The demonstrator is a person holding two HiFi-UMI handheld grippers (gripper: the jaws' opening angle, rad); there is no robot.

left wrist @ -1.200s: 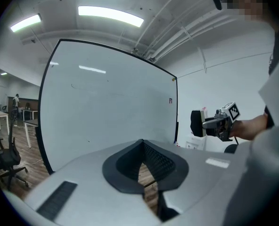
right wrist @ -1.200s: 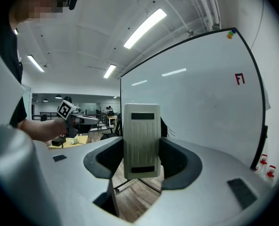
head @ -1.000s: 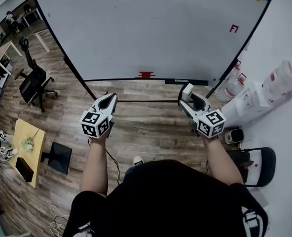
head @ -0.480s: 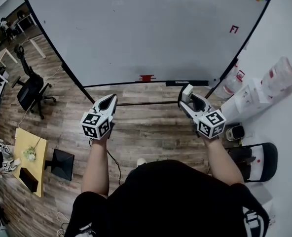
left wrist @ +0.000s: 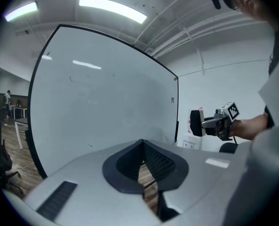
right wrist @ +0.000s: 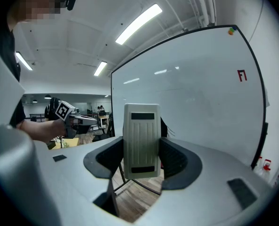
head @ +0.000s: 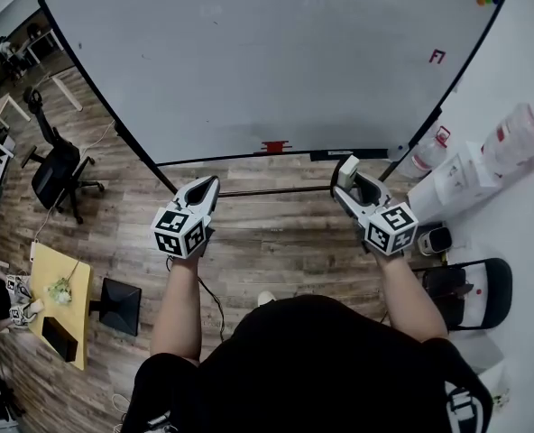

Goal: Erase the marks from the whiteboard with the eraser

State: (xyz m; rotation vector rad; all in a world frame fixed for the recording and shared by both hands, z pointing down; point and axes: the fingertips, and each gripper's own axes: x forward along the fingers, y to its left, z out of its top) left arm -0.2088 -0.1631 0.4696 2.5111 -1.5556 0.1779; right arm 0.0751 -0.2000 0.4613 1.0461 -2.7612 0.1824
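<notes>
A large whiteboard [head: 276, 52] on a stand fills the upper head view; a small red mark [head: 437, 57] sits near its upper right corner. That red mark [right wrist: 242, 75] also shows in the right gripper view. My right gripper [head: 346, 177] is shut on a beige ribbed eraser [right wrist: 141, 140], held upright a little short of the board's lower edge. My left gripper [head: 207, 184] hangs level with it to the left, jaws shut with nothing between them. The left gripper view shows the whiteboard [left wrist: 97, 112] ahead and the right gripper [left wrist: 197, 123] off to the right.
A red clip [head: 273, 146] and a dark marker lie on the board's tray. White bottles and boxes [head: 483, 165] stand by the wall at right, above a black chair [head: 470, 291]. An office chair [head: 55, 170] and a yellow table [head: 59, 300] are at left. Wood floor lies below.
The head view has shifted slightly, so the board sits a bit lower and more to the right. Both grippers hold the same pose with the eraser still clamped.
</notes>
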